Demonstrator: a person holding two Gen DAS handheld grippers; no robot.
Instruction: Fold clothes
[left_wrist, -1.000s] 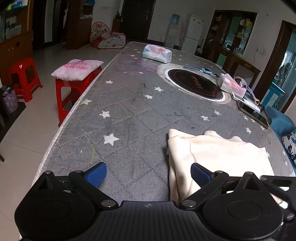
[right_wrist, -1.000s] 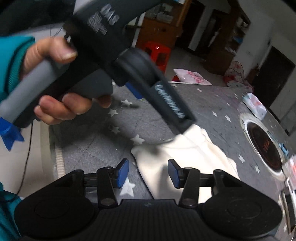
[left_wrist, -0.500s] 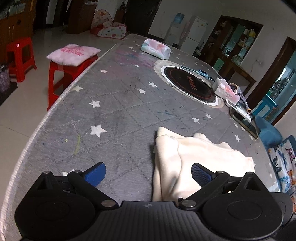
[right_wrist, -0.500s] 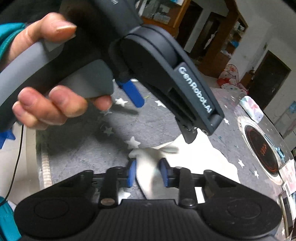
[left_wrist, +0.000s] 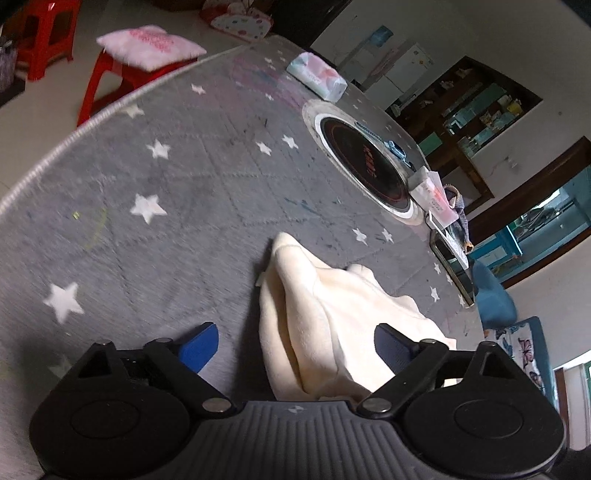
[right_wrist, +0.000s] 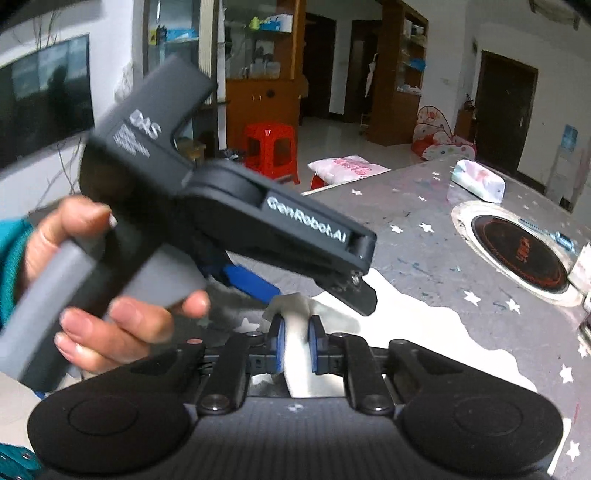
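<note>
Tabletop (left_wrist: 177, 173) is grey with white stars, a round hob (left_wrist: 365, 166) set in it; red stools (right_wrist: 271, 146) stand beyond. Cream garment (left_wrist: 325, 310) lies near the near edge, long axis toward the hob. Right gripper (right_wrist: 295, 341) pinches its corner; left gripper (left_wrist: 295, 341) gapes wide over it.

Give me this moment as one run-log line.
step: fold cream garment | right claw: shut on garment corner | left claw: open, over garment | surface: star-print table

"GenRobot.AI", "DAS" on left gripper (right_wrist: 314, 288)
</note>
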